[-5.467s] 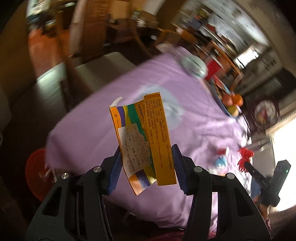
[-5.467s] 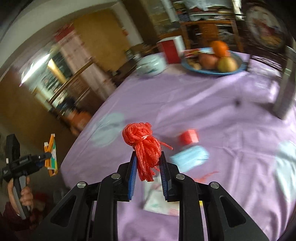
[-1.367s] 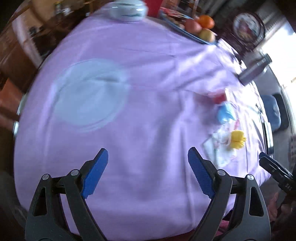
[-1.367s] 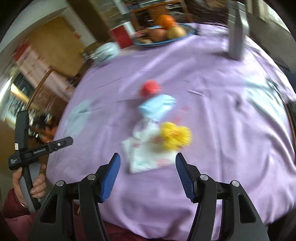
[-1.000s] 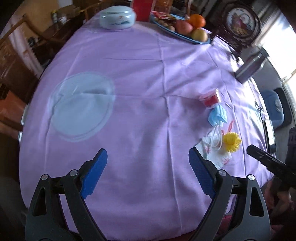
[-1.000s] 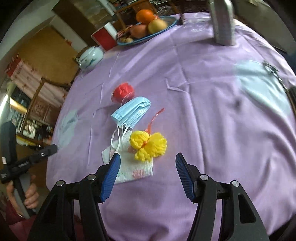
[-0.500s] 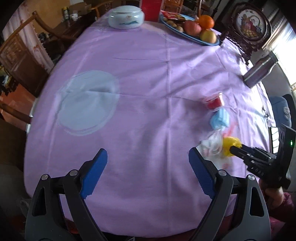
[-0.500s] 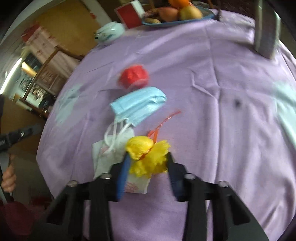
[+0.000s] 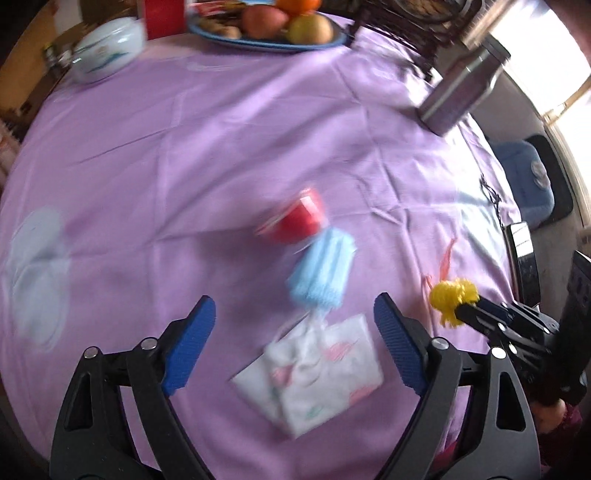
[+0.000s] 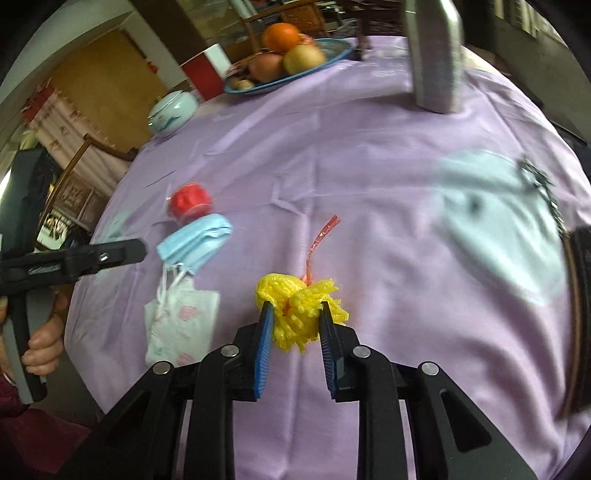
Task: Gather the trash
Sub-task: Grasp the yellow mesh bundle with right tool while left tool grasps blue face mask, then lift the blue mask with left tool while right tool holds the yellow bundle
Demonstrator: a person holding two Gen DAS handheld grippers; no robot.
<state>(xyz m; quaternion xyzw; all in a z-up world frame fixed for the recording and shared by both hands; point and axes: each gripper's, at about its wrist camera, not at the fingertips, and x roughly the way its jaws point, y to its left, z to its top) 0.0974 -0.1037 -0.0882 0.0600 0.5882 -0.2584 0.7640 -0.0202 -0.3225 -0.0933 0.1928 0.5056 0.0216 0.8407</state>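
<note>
My right gripper (image 10: 295, 317) is shut on a yellow foam net (image 10: 295, 295), which also shows in the left wrist view (image 9: 452, 295), just above the purple tablecloth (image 10: 369, 147). My left gripper (image 9: 293, 332) is open and empty above a white printed tissue pack (image 9: 314, 373). A blue face mask (image 9: 323, 266) and a red cup (image 9: 295, 221) lie just beyond it. In the right wrist view the tissue pack (image 10: 181, 321), mask (image 10: 195, 240) and red cup (image 10: 190, 199) lie to the left. A red strip (image 10: 319, 240) lies beyond the net.
A blue fruit plate (image 9: 266, 35), a pale lidded jar (image 9: 107, 48), a red box (image 9: 162, 14) and a steel flask (image 9: 458, 92) stand at the far side. A phone (image 9: 522, 254) lies at the right edge. Chairs stand around the table.
My right gripper has closed on the yellow net and lifted it off the tissue pack. My left gripper has moved forward and right, over the tissue pack, still open.
</note>
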